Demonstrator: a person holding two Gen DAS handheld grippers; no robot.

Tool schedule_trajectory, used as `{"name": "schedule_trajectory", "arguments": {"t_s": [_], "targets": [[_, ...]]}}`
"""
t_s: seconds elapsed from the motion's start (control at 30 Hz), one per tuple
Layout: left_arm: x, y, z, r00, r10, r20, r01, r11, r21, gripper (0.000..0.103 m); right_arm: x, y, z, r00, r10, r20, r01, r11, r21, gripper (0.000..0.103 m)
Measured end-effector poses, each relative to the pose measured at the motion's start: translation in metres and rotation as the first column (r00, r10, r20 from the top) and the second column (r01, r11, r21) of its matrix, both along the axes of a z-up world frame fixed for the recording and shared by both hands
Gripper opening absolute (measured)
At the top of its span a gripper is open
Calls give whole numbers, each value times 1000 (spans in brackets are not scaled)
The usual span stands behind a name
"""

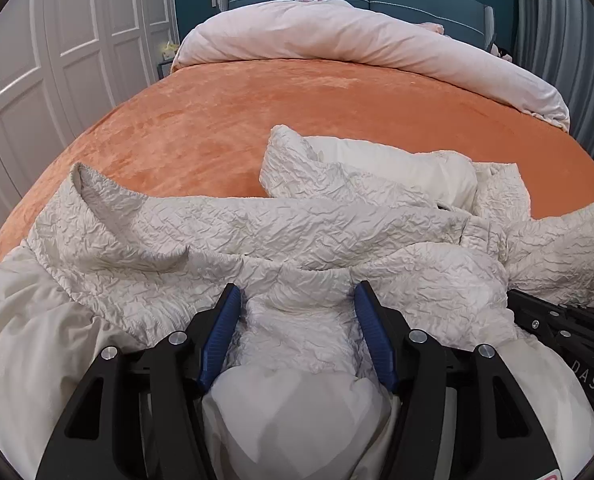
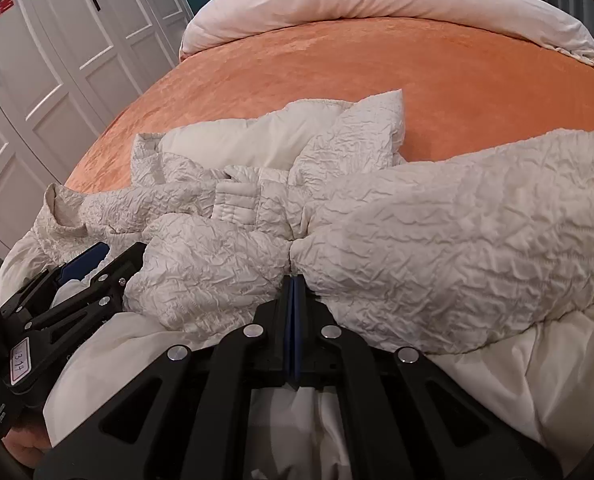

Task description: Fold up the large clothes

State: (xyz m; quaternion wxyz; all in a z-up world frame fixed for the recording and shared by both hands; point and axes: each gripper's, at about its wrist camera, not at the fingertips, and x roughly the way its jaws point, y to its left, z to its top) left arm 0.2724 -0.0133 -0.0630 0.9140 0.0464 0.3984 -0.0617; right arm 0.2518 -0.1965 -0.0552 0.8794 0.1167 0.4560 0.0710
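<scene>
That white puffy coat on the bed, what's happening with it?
A person is folding it using a handheld claw in each hand. The cream crinkled coat lies crumpled on the orange bedspread. The right claw is pinched shut on a bunched fold of the coat. The left claw stands partly open with a thick wad of coat between its blue pads. A pale duvet is heaped at the head of the bed.

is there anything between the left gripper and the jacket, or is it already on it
Nothing visible stands between them. The left gripper already straddles a bunched fold of the cream puffer jacket, fabric filling its gap. The right gripper is shut on the jacket's edge.
</scene>
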Motion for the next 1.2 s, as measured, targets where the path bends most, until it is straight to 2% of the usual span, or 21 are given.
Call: {"name": "schedule_trajectory", "arguments": {"t_s": [0.2, 0.33, 0.43, 0.47, 0.5, 0.6, 0.73, 0.8, 0.83, 0.97, 1.1, 1.2], "targets": [[-1, -5, -1, 1000, 5, 5, -5, 1000, 25, 58, 0, 2, 0, 1000, -2, 7, 2, 1000, -20, 0], [0, -3, 4, 1000, 1, -10, -1, 1000, 18, 58, 3, 7, 4, 1000, 4, -19, -5, 1000, -26, 0], [-3, 14, 27, 999, -11, -39, 8, 997, -71, 58, 5, 5, 30, 998, -16, -67, 14, 999, -35, 0], [-7, 25, 40, 1000, 10, -26, -13, 993, -115, 59, 0, 4, 48, 999, -20, -33, 20, 1000, -8, 5], [-10, 41, 55, 999, 46, 5, -45, 986, -162, 60, -3, 7, 64, 1000, -7, 9, 7, 1000, 19, 5], [-1, 68, 72, 994, 110, 17, -106, 978, -182, 64, 6, 30, 82, 999, 53, 12, -53, 999, -5, 5], [32, 89, 51, 985, 161, -54, -165, 984, -68, 63, 35, 77, 55, 987, 139, -76, -148, 981, -123, 5], [40, 98, 34, 980, 170, -105, -177, 982, -60, 63, 49, 87, 35, 982, 134, -130, -152, 978, -145, 1], [43, 101, 25, 978, 167, -123, -176, 982, -64, 64, 56, 88, 24, 980, 129, -150, -150, 979, -139, 0], [50, 96, 5, 979, 168, -111, -171, 985, -17, 66, 67, 83, 1, 982, 112, -154, -127, 988, -89, 0], [61, 96, -5, 973, 182, -139, -186, 982, -17, 69, 71, 86, 1, 980, 114, -162, -129, 988, -83, 0], [60, 100, -2, 975, 171, -141, -177, 984, -32, 70, 68, 78, 17, 980, 93, -174, -100, 995, -29, 0]]}}
